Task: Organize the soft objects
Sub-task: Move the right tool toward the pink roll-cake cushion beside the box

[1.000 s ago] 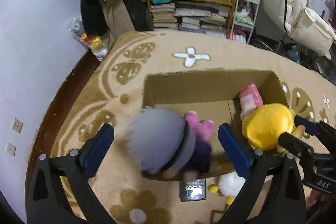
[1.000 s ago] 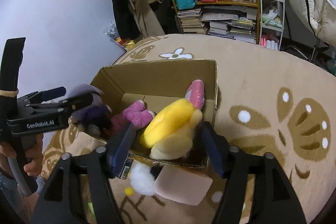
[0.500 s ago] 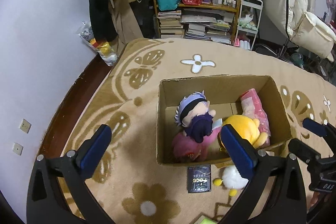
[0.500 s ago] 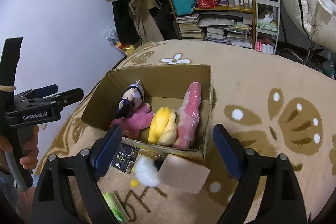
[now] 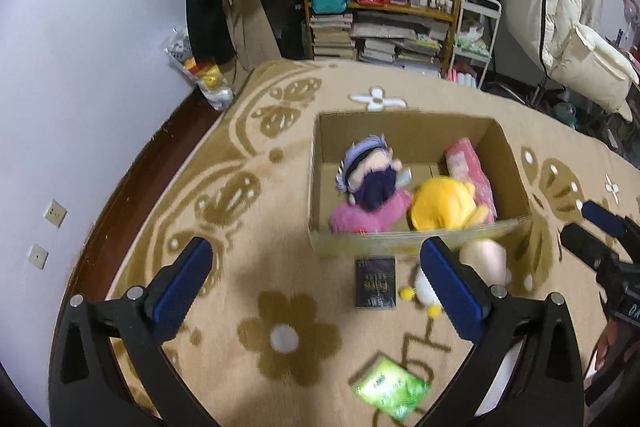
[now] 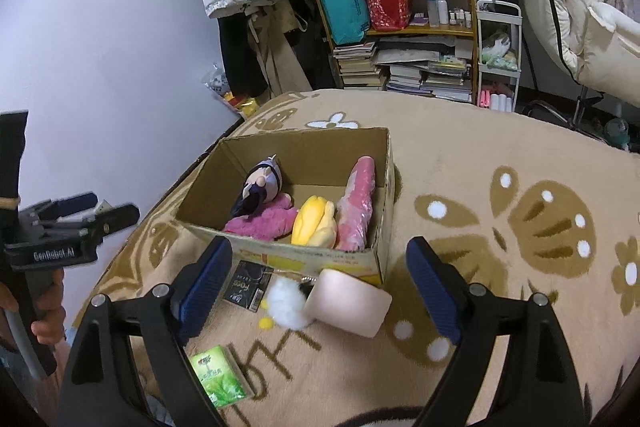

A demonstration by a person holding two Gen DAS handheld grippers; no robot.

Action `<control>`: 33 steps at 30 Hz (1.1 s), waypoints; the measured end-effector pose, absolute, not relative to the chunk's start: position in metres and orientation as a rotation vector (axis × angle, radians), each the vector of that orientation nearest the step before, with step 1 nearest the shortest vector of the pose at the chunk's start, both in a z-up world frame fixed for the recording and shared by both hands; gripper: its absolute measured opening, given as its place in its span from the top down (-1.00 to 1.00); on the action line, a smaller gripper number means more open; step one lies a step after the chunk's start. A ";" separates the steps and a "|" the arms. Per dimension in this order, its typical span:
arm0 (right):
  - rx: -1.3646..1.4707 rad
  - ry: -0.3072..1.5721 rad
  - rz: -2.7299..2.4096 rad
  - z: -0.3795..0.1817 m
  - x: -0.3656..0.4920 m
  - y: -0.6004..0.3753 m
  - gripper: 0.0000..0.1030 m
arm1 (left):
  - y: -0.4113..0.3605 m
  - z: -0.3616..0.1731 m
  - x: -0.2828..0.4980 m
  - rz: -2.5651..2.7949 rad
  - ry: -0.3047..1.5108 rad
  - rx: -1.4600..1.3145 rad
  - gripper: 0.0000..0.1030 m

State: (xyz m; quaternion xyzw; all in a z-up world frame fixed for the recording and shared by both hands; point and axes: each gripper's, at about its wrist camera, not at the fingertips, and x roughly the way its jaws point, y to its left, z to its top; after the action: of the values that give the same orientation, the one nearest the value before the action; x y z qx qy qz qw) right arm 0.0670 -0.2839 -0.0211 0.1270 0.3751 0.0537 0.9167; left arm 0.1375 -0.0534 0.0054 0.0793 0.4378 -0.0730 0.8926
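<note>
Both units are empty with jaws spread wide: the left hand-held gripper (image 5: pixel 316 283) and the right hand-held gripper (image 6: pixel 320 283) hover above the patterned rug (image 6: pixel 500 155), short of the cardboard box (image 6: pixel 384 163). The box holds four soft items: a purple-haired doll (image 6: pixel 260 187) lying on a pink plush (image 6: pixel 268 221), a yellow plush (image 6: pixel 314 223) beside them, and a pink wrapped roll (image 6: pixel 358 203) against the right wall. Outside the box, just beside its near wall, lie a beige cushion (image 6: pixel 348 303) and a white pompom toy (image 6: pixel 286 303), touching each other. A dark flat packet (image 6: pixel 246 285) lies to their left, and a green tissue pack (image 6: pixel 218 375) nearer the operator. Judgement: the cushion and white toy are the likely remaining soft items. In the right wrist view the cushion sits directly ahead, between the two fingers and slightly right of centre, with its long axis running roughly crosswise, tilted a little. In the left wrist view the same cushion (image 5: pixel 482 259) lies behind the right finger, off the gripper axis. The right unit is therefore the better placed, judged by alignment. Its approach would be forward and down, and it may need to turn so the jaws close across the short axis
</note>
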 end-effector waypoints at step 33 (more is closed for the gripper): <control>0.315 0.870 0.141 -0.090 0.034 -0.283 -0.80 | -0.053 -0.097 0.065 -0.138 1.112 0.109 -0.99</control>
State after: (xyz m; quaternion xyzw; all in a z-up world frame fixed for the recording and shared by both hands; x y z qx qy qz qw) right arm 0.0335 -0.2829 -0.0895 0.1516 0.4194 0.0680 0.8925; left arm 0.0650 -0.0529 -0.0967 0.0514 0.5270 -0.0653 0.8458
